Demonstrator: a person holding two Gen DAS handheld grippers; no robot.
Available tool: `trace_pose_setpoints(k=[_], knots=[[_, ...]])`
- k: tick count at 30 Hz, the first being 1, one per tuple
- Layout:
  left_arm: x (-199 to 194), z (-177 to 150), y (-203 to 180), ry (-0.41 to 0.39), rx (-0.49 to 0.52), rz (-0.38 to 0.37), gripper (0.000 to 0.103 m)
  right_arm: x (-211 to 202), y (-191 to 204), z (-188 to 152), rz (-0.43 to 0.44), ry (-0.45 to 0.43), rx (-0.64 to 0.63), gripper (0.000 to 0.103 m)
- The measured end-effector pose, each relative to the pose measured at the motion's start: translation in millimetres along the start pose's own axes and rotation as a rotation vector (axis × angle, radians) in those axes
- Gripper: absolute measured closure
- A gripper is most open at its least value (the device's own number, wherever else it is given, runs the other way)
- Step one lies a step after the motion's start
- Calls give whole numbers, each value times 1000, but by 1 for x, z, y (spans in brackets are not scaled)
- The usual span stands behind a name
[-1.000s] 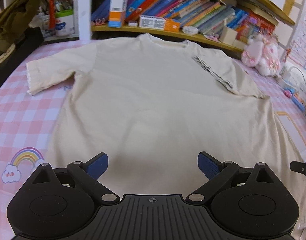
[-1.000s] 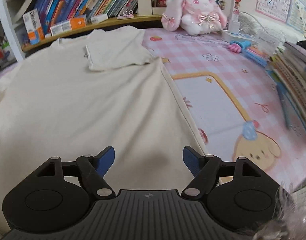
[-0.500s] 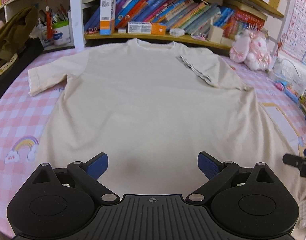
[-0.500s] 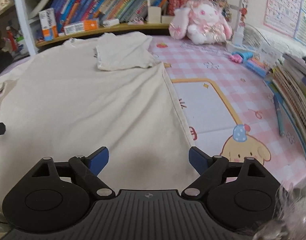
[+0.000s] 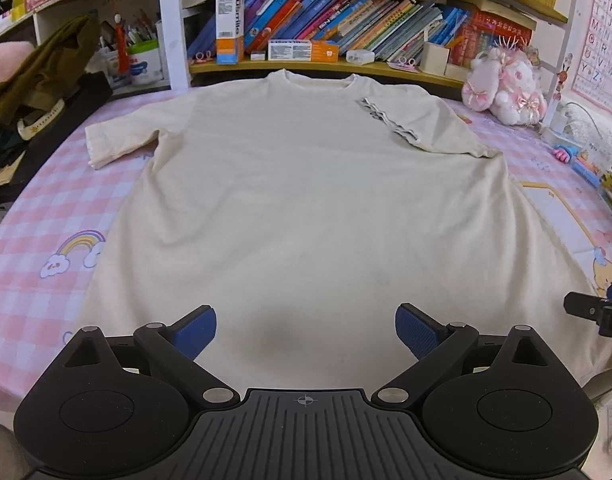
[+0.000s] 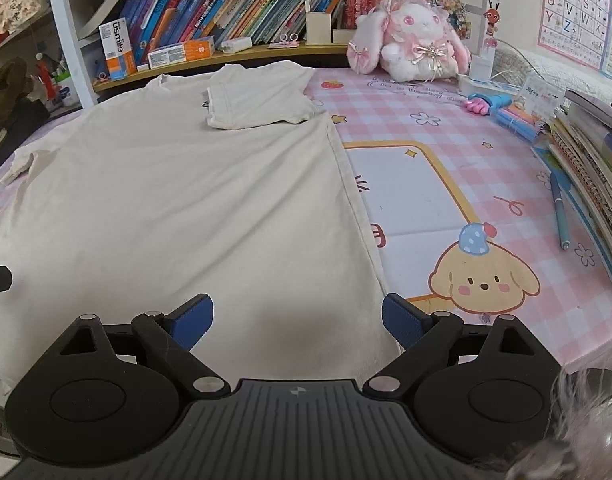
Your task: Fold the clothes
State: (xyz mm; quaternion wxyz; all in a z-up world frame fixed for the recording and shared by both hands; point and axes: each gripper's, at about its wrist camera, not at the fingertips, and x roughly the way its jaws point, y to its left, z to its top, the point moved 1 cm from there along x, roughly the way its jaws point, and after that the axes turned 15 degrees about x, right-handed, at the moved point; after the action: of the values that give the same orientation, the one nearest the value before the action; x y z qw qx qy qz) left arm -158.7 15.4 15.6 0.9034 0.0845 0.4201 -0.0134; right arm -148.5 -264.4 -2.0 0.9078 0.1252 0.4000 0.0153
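A cream T-shirt (image 5: pixel 306 208) (image 6: pixel 178 208) lies flat on the pink checked table cover, collar toward the bookshelf. Its right sleeve (image 5: pixel 417 120) (image 6: pixel 258 100) is folded inward over the chest; the left sleeve (image 5: pixel 118 140) lies spread out. My left gripper (image 5: pixel 306 326) hovers open above the shirt's lower hem area with nothing between its blue pads. My right gripper (image 6: pixel 298 318) is open too, over the shirt's lower right corner near the side seam, holding nothing. In the left wrist view, the right gripper's finger (image 5: pixel 585 306) shows at the right edge.
A bookshelf (image 5: pixel 325 20) runs along the back. A pink plush rabbit (image 6: pixel 409 40) sits at the back right. Stacked books and pens (image 6: pixel 585 152) line the right side. Dark and olive clothes (image 5: pixel 34 92) are piled at the left. The table's near edge lies just under both grippers.
Both grippers have drawn back from the shirt toward the near edge, so more of the table shows. The right gripper's jaws stand wider than a second ago.
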Motion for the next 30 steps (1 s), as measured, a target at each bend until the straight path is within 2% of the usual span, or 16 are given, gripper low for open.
trace_pose_setpoints(k=[6, 12, 15, 23, 26, 30], knots=[[-3, -1, 14, 12, -8, 48, 5, -3, 4, 0, 1, -18, 15, 8], [0, -3, 45, -7, -25, 34, 5, 2, 23, -2, -9, -25, 26, 8], [4, 1, 67, -22, -23, 17, 5, 6, 39, -3, -26, -34, 40, 8], [33, 9, 147, -11, -106, -34, 5, 17, 99, -6, -77, -53, 51, 8], [44, 10, 186, -25, -203, -87, 6, 23, 122, -10, -85, -56, 43, 8], [64, 7, 241, -64, -405, -140, 8, 30, 146, -13, -111, -66, 44, 8]])
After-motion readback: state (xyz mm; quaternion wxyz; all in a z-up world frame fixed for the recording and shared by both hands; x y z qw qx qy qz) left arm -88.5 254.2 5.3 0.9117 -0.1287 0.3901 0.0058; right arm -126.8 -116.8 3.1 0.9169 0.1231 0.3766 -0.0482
